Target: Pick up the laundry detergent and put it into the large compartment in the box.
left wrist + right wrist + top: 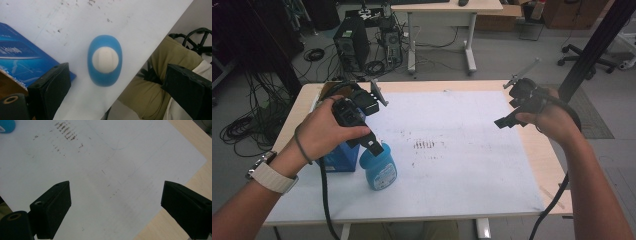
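Your left gripper (pixel 373 145) jaws spread wide, poised directly above the blue bottle (pixel 379 167) standing by the blue box (pixel 339 156), your right gripper (pixel 507 120) also spread, over the white sheet (pixel 462 165).

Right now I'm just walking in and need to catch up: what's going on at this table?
A person stands at a table covered with a white sheet, a two-jaw gripper in each hand. The left gripper hangs directly above an upright blue bottle with a white cap, jaws open and not touching it. A blue box sits just beside the bottle. The right gripper is held above the right side of the sheet, jaws open, holding nothing.
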Demonstrator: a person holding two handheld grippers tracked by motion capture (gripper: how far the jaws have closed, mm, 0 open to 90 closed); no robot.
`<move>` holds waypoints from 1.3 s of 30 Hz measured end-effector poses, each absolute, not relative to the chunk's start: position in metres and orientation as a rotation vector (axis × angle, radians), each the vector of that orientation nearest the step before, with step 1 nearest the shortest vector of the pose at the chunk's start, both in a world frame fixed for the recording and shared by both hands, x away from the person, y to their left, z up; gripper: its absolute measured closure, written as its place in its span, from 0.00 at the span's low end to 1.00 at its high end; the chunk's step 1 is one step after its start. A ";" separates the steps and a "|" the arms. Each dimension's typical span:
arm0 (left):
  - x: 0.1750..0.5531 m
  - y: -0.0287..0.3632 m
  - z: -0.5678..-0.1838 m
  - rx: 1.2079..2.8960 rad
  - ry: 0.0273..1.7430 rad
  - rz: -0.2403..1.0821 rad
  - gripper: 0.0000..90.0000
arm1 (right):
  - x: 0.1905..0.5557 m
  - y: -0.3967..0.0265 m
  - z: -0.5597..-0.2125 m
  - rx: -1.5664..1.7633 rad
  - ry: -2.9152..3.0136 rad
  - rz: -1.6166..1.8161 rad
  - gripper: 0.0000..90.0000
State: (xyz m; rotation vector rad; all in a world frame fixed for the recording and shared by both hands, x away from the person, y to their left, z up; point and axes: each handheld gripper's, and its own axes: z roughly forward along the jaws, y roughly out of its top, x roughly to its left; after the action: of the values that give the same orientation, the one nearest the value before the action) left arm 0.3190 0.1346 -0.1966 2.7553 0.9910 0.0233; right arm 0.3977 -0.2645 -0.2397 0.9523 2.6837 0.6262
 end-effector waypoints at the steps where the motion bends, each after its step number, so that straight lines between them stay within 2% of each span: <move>1: 0.319 0.135 -0.198 2.754 0.993 0.013 0.09 | 0.398 -0.264 -0.240 0.955 2.684 0.624 0.10; 39: 0.329 0.135 -0.243 2.797 1.001 0.020 0.09 | 0.398 -0.264 -0.248 0.960 2.701 0.618 0.10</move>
State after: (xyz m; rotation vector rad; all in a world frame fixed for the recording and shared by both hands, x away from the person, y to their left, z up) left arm 0.3290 0.1353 -0.2426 2.7966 1.0008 0.0196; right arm 0.3981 -0.2640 -0.2483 0.9603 2.7012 0.6182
